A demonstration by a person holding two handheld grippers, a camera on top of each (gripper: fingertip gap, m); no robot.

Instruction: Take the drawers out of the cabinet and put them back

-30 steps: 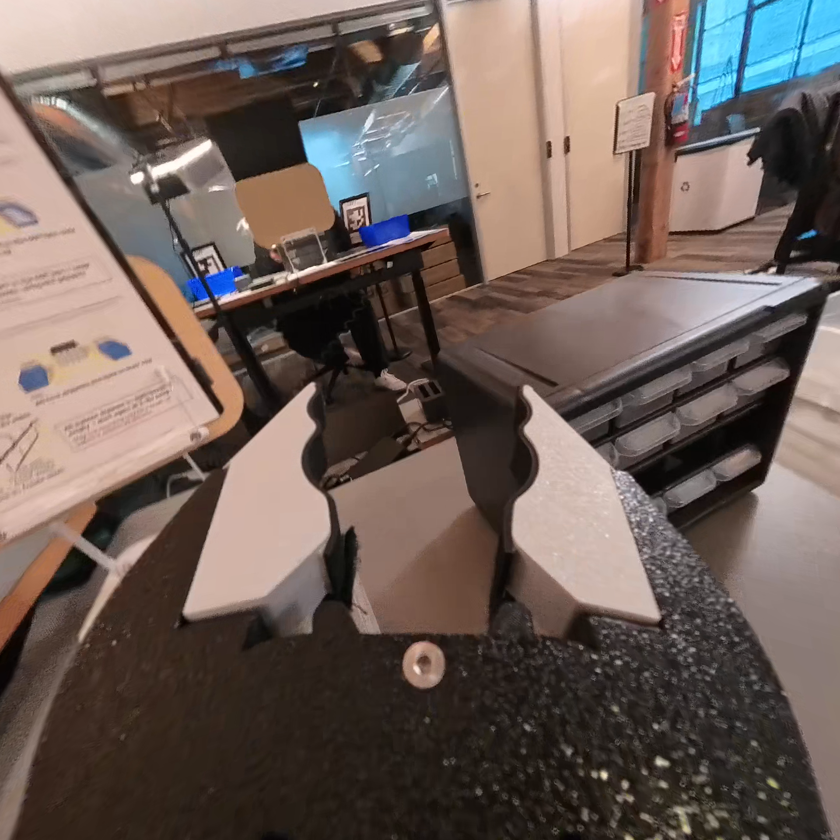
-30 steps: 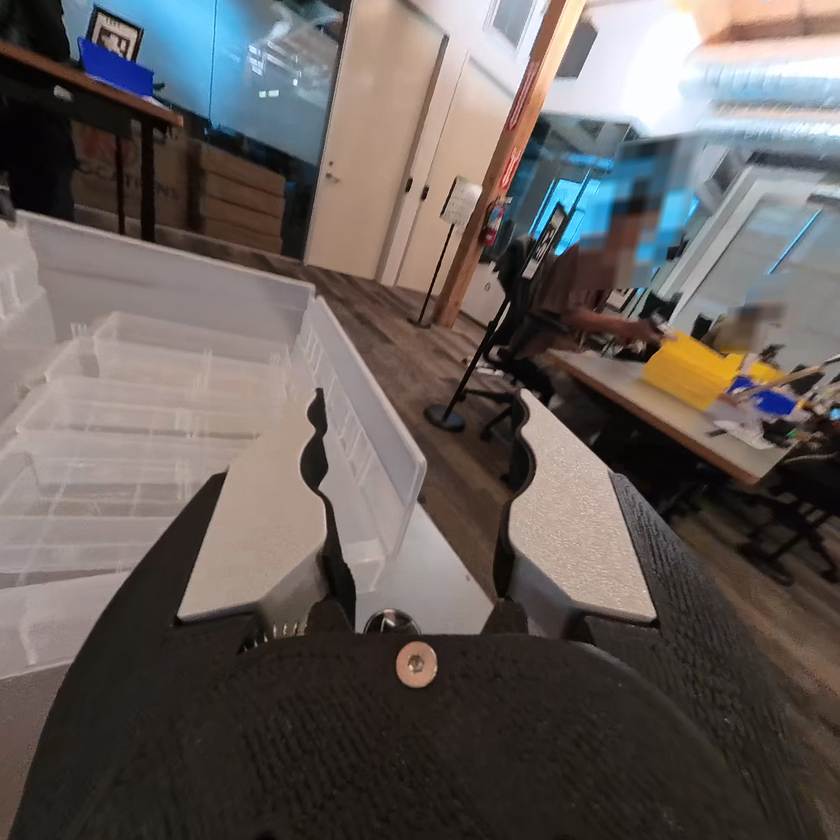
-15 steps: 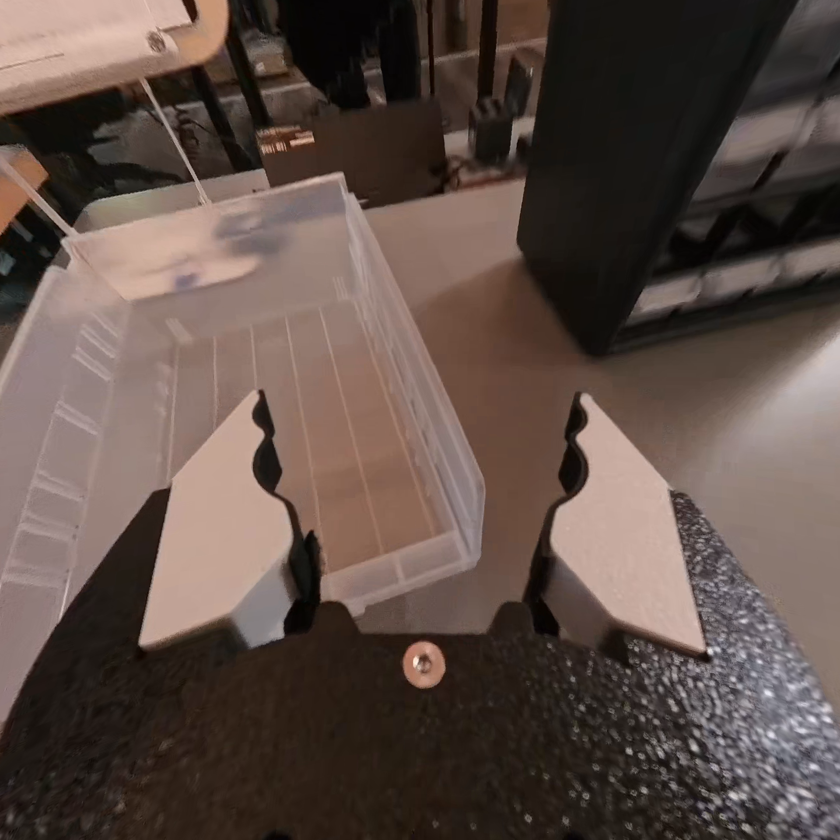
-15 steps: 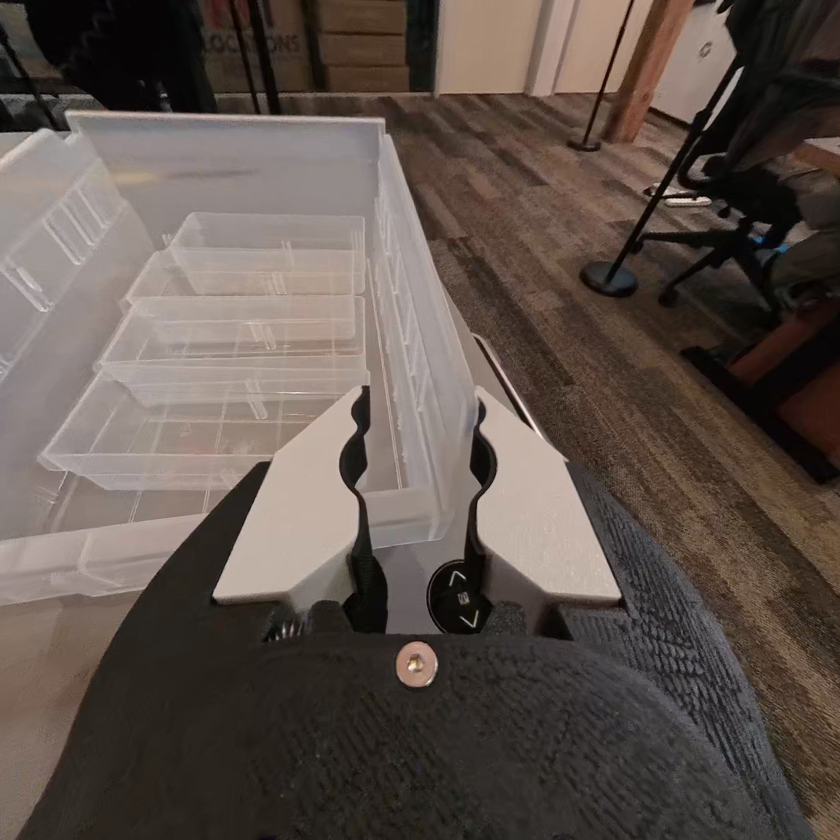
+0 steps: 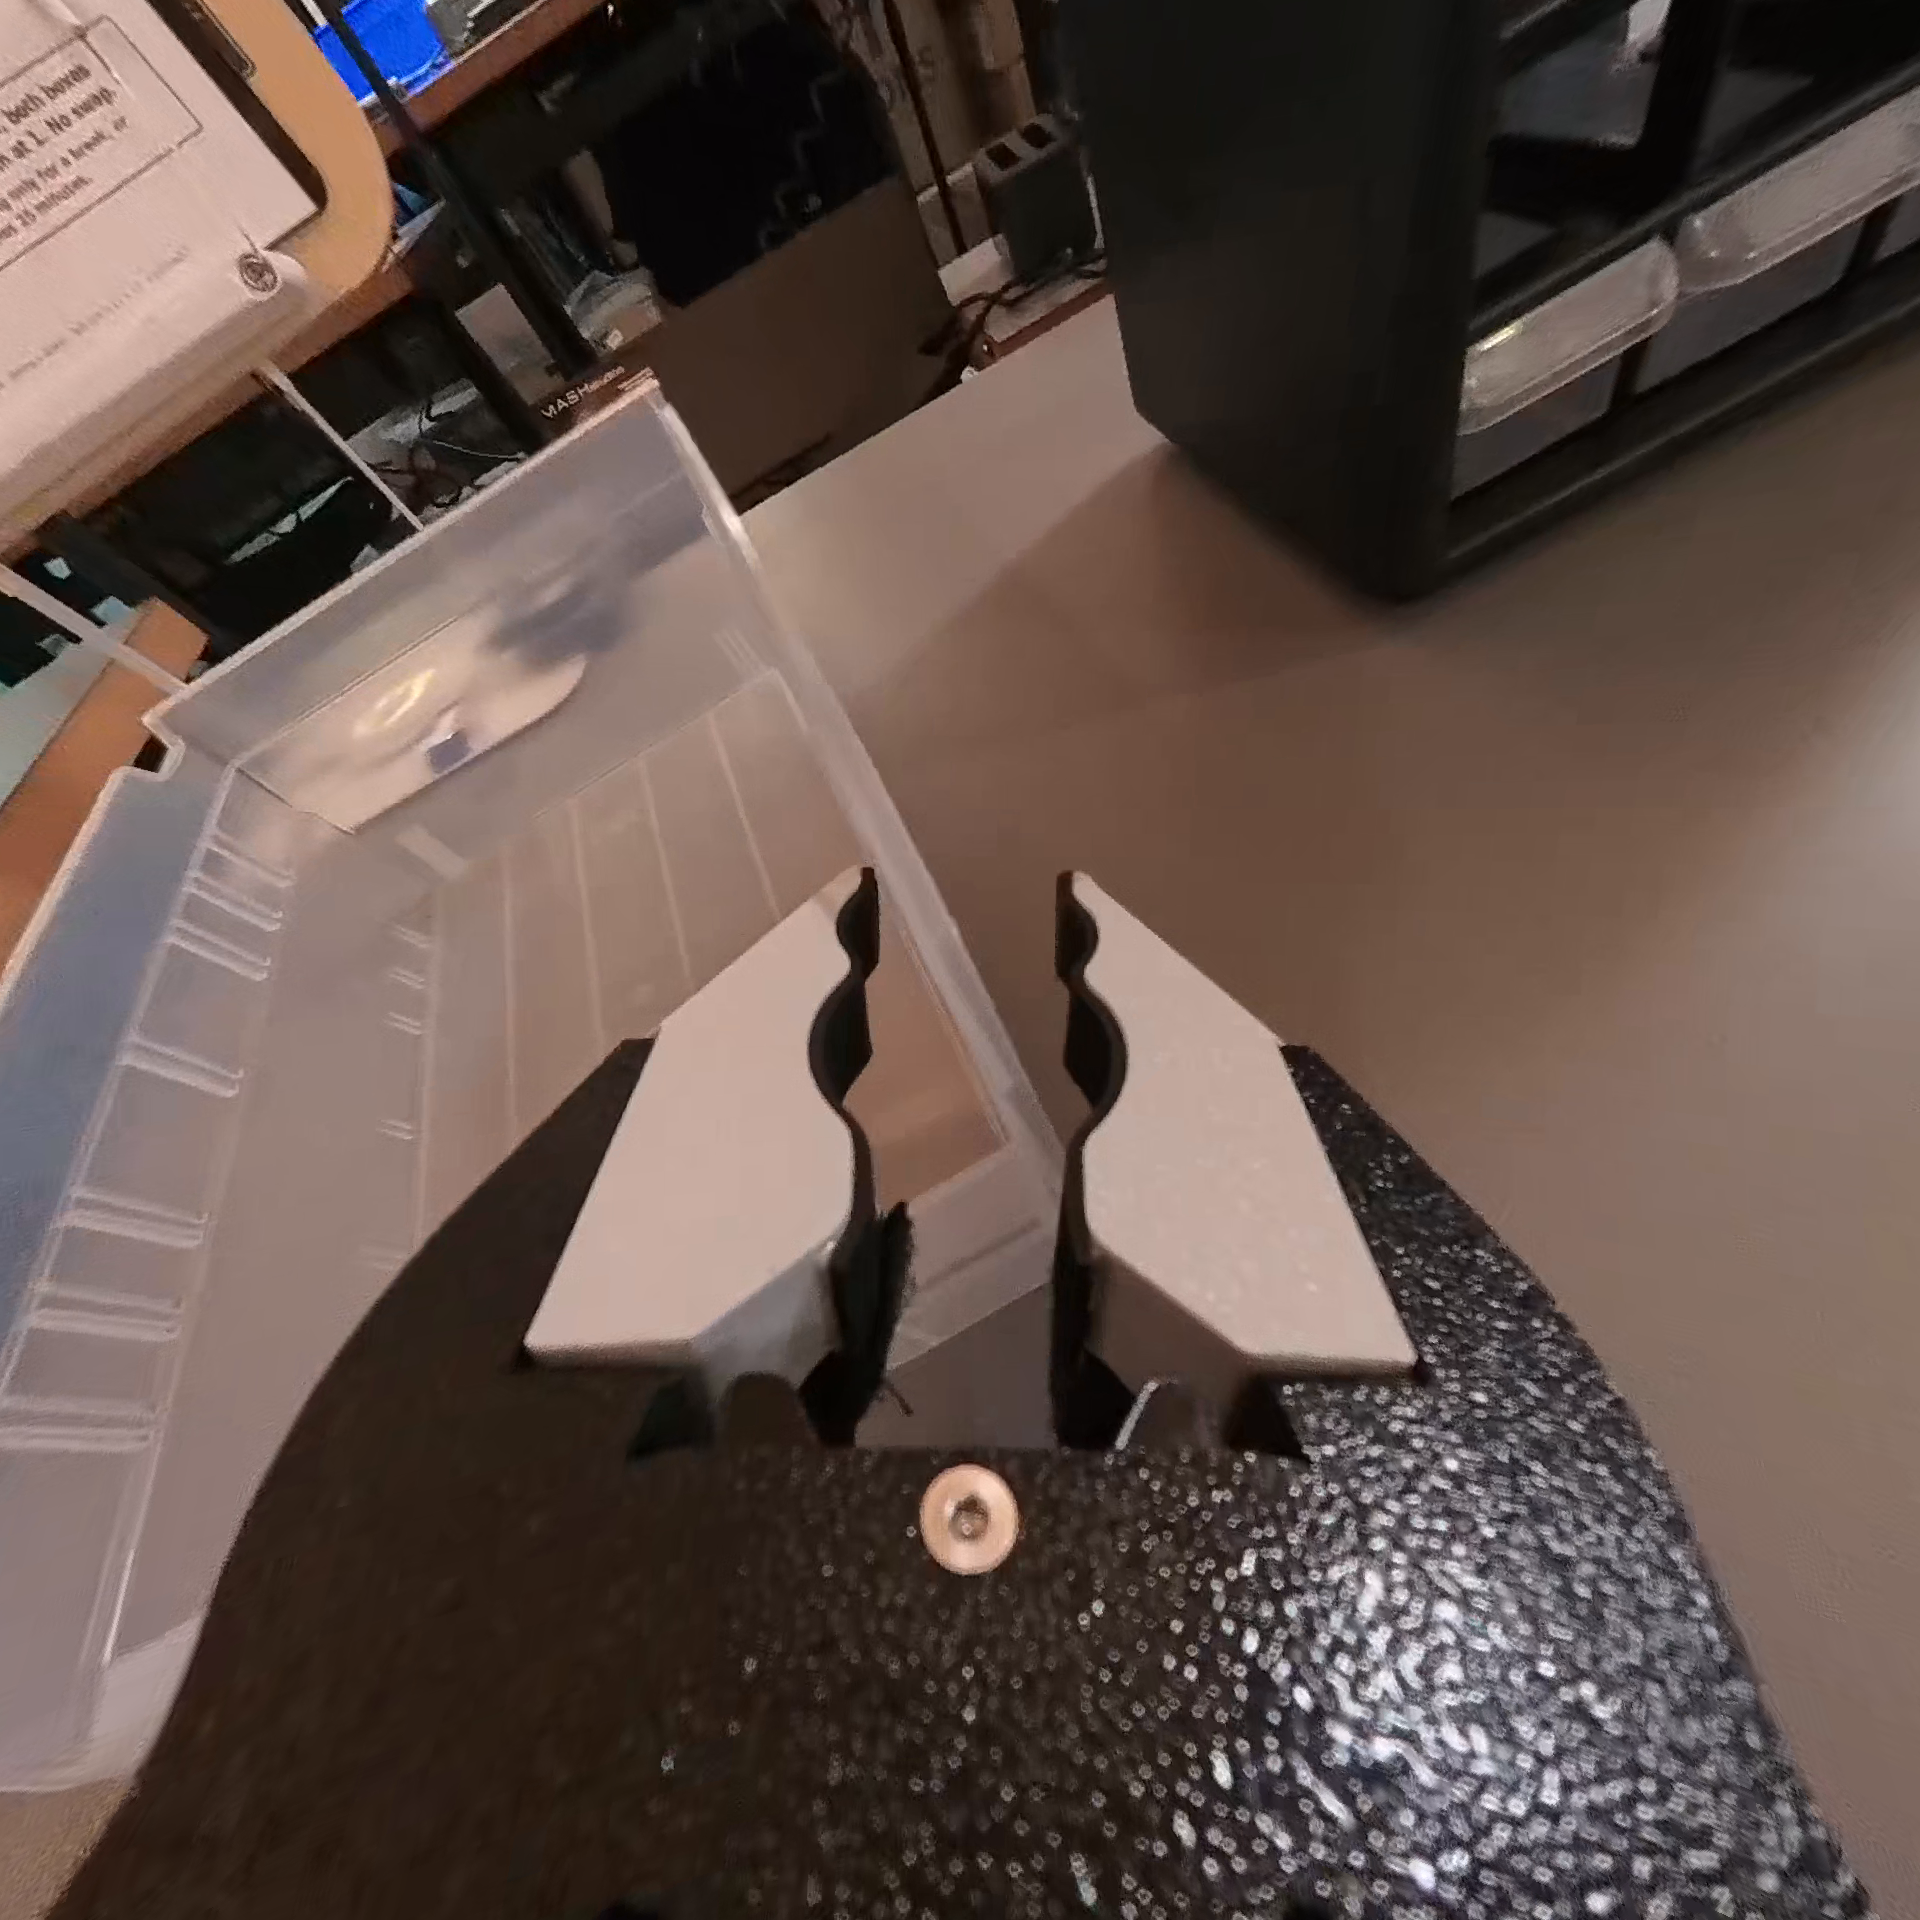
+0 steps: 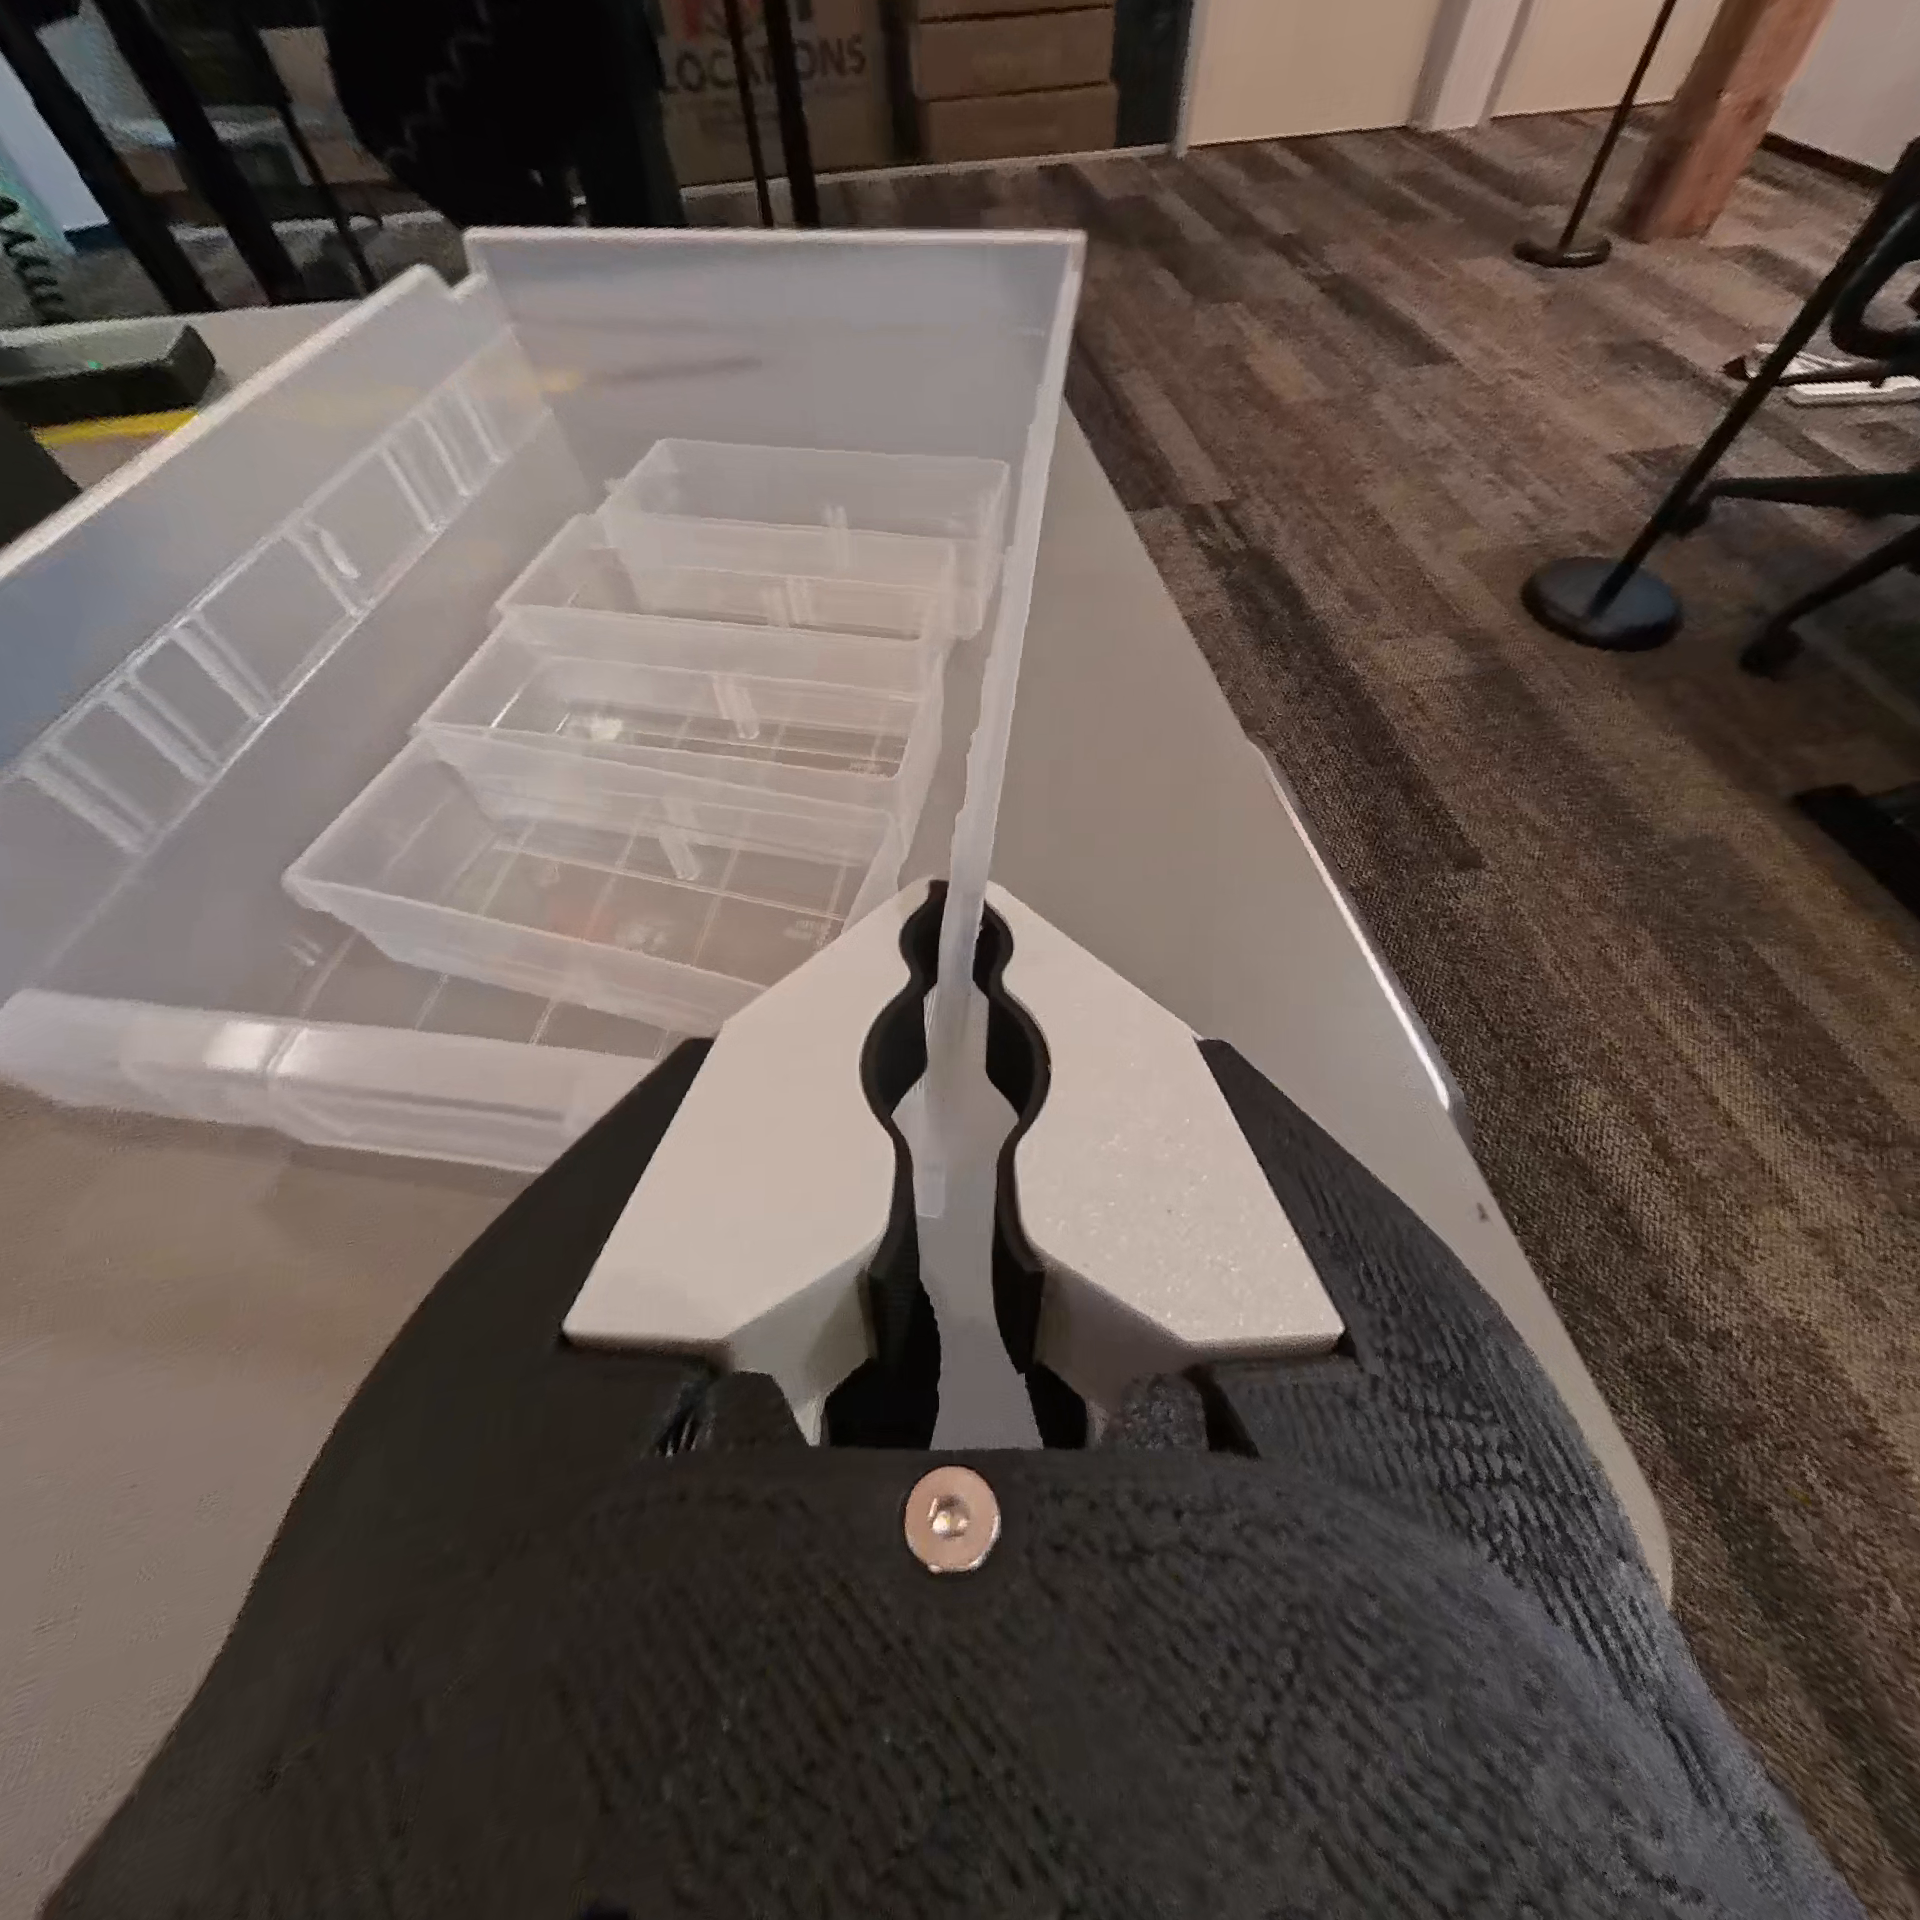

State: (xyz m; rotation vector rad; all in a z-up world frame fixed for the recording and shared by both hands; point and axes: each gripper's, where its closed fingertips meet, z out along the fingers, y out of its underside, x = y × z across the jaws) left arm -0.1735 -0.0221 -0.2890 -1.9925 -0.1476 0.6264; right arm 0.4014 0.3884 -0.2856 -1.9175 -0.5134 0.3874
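In the left wrist view an empty clear plastic bin (image 5: 436,935) lies on the tan table. My left gripper (image 5: 961,894) straddles the bin's right wall (image 5: 831,748). Its jaws stand narrowly apart, with a gap on each side of the wall. The black cabinet (image 5: 1299,312) stands at the far right with clear drawers (image 5: 1558,322) in its slots. In the right wrist view my right gripper (image 6: 961,914) is shut on the right wall (image 6: 1023,582) of a clear bin (image 6: 769,312). Several small clear drawers (image 6: 644,873) lie side by side in it.
The table's right edge (image 6: 1382,935) runs close beside my right gripper, with wood-look floor beyond. A black stand base (image 6: 1600,603) and chair legs are on that floor. A white paper sign (image 5: 104,187) hangs at the upper left in the left wrist view.
Both grippers tilted down from the room toward the table. The left jaws narrowed around the empty bin's right wall. The right jaws closed onto the other bin's right wall.
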